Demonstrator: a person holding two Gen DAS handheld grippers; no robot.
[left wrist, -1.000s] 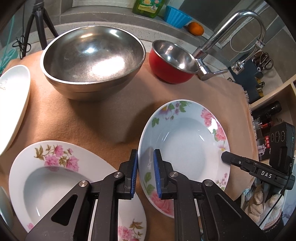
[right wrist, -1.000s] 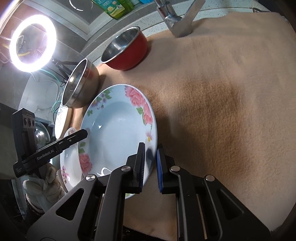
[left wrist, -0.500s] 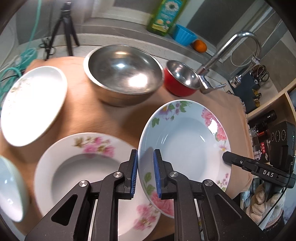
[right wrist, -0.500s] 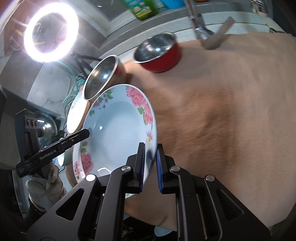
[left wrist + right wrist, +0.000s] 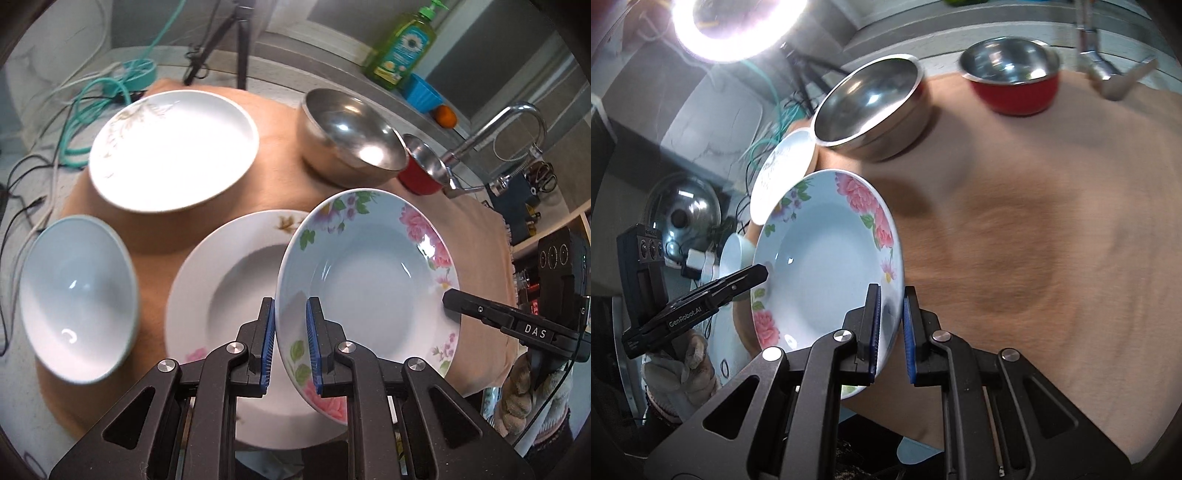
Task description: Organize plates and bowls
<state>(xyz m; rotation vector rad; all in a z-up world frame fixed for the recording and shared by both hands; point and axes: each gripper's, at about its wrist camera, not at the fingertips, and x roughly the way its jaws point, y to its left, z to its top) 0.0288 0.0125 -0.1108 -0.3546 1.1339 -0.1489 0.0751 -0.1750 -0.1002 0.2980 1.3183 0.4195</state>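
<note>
Both grippers hold one pale blue floral plate by opposite rims, lifted above the tan cloth. My left gripper is shut on its left rim. My right gripper is shut on its right rim. Under and left of it lies a white floral deep plate. A plain white plate sits at the back left and a pale blue bowl at the left. A large steel bowl and a red bowl stand at the back.
A tap rises behind the red bowl. A soap bottle, a blue cup and an orange stand on the back ledge. Cables and a tripod lie at the back left. The cloth stretches to the right.
Both grippers have lifted the blue floral plate higher and carried it left, over the white floral plate. The white plate and the pale blue bowl have come into the left view.
</note>
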